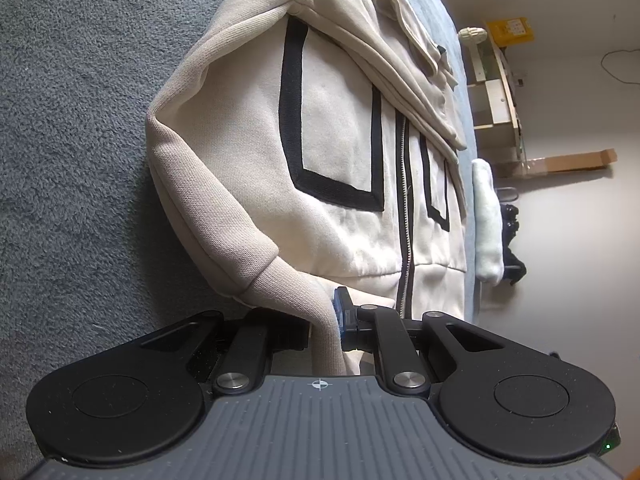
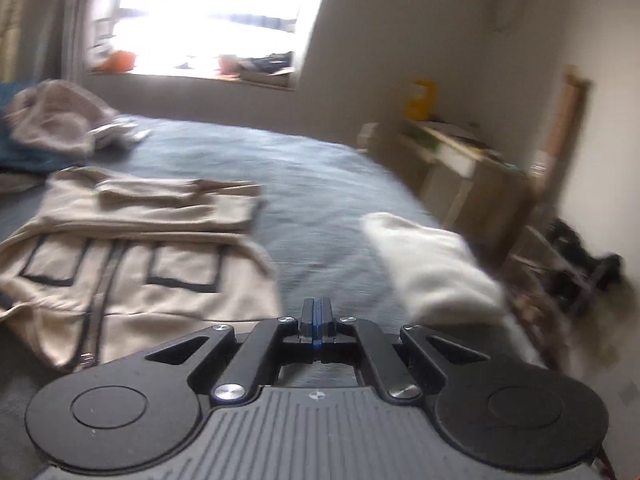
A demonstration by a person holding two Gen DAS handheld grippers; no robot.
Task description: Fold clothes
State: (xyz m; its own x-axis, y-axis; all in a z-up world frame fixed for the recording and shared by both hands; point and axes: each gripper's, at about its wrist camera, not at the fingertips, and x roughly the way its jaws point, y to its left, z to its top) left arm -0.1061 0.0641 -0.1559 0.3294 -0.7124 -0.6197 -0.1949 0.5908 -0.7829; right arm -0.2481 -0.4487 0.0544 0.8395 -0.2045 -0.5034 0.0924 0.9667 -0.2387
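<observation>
Between left claw pads: jacket cuff, pinched.

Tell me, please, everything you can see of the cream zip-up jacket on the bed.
The cream zip-up jacket looks like soft fleecy knit, with a central zip and black-outlined rectangular pockets. It lies front-up on the grey-blue bed cover, its upper part and one sleeve folded across the chest. The other sleeve's ribbed cuff is pinched in the left claw. The right claw is shut, empty, clear of it.
</observation>
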